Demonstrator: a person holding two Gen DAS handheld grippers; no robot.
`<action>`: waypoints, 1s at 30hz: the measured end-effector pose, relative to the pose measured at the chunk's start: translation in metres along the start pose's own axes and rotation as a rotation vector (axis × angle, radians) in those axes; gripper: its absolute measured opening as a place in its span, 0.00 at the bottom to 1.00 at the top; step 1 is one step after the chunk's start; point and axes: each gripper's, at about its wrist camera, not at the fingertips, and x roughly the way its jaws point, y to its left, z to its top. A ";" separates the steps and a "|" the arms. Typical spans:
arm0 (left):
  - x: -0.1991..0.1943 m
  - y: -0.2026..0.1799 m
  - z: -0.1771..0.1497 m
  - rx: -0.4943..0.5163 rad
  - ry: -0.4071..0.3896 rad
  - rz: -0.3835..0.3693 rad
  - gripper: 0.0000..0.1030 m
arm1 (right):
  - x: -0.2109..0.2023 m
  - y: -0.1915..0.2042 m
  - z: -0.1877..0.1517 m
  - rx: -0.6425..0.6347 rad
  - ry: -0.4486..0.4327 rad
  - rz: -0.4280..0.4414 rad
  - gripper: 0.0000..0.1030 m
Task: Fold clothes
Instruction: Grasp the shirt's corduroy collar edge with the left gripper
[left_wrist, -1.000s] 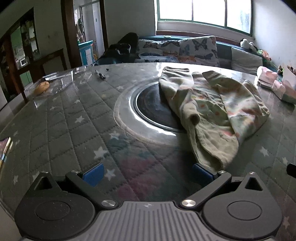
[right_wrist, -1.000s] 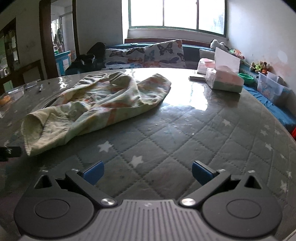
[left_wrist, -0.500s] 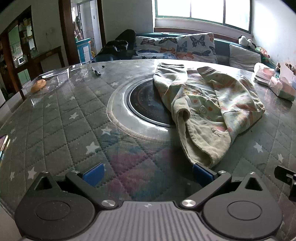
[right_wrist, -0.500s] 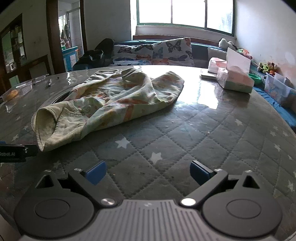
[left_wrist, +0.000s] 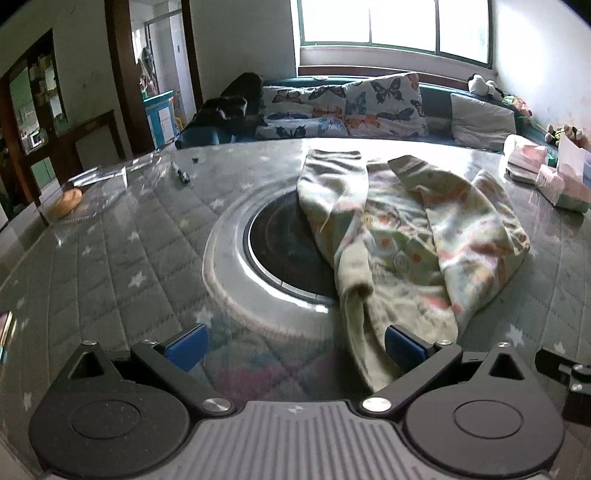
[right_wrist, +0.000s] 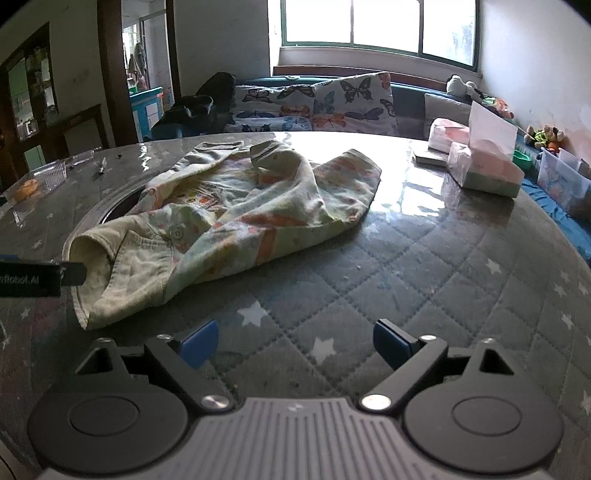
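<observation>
Closing in over the last second on the crumpled garment (left_wrist: 406, 236) lying unfolded across the surface (left_wrist: 129, 258), left hand-held gripper (left_wrist: 295, 345) spread with one finger at the near hem, right hand-held gripper (right_wrist: 295, 341) spread beside it, likely about to grasp.

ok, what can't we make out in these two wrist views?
- Garment type: crumpled, folds hide its shape in both views.
- Left claw contact with the hem: right finger overlaps cloth, touch unclear.
- Orange item in the clear tray: too small.
</observation>
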 end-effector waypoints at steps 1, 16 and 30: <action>0.001 -0.001 0.004 0.006 -0.004 -0.001 1.00 | 0.001 0.000 0.002 -0.001 0.001 0.002 0.89; 0.038 -0.016 0.032 0.084 0.038 -0.033 0.87 | 0.018 0.004 0.027 -0.044 0.012 0.012 0.86; 0.058 -0.014 0.025 0.066 0.114 -0.211 0.09 | 0.027 0.003 0.048 -0.081 0.002 0.026 0.74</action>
